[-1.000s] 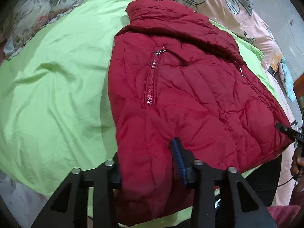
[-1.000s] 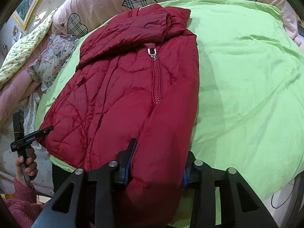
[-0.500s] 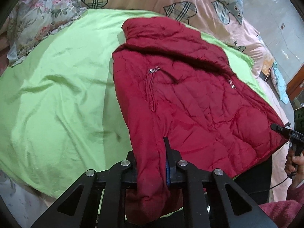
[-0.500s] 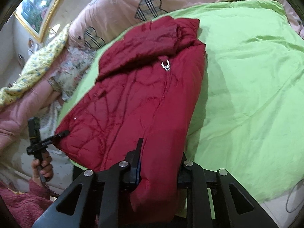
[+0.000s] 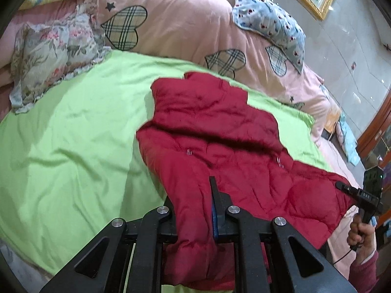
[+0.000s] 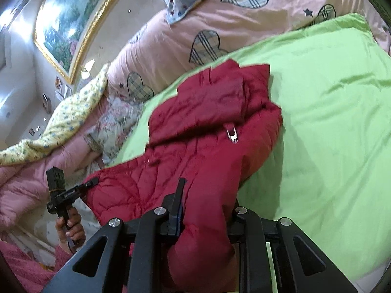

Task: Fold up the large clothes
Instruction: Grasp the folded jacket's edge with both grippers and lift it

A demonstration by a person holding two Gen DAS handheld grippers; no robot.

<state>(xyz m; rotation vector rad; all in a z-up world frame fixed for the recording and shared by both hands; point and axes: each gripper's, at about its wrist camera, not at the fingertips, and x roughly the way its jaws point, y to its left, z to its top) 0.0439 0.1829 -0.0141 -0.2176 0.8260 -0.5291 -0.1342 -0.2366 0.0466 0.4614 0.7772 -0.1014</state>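
Note:
A dark red quilted jacket (image 5: 220, 134) lies on a lime green sheet (image 5: 73, 146), collar at the far end. My left gripper (image 5: 193, 210) is shut on the near hem at one corner, and the cloth bunches between its fingers and hangs below them. In the right wrist view the same jacket (image 6: 207, 112) runs away from my right gripper (image 6: 206, 207), which is shut on a thick fold of the hem at the other corner. The near edge is raised off the sheet (image 6: 330, 97). Each view shows the other gripper at the jacket's far corner: the right gripper (image 5: 342, 185) and the left gripper (image 6: 90, 182).
A pink quilt with plaid hearts (image 5: 183, 24) is heaped behind the sheet, with a floral pillow (image 5: 48, 56) and a blue patterned pillow (image 5: 268, 22). A gold-framed painting (image 6: 68, 19) hangs on the wall. A hand (image 5: 361, 234) in a pink sleeve holds the other gripper's handle.
Both grippers have shut on the jacket's near hem and risen, lifting that edge off the sheet. Both views have tilted up, showing more of the quilt and wall.

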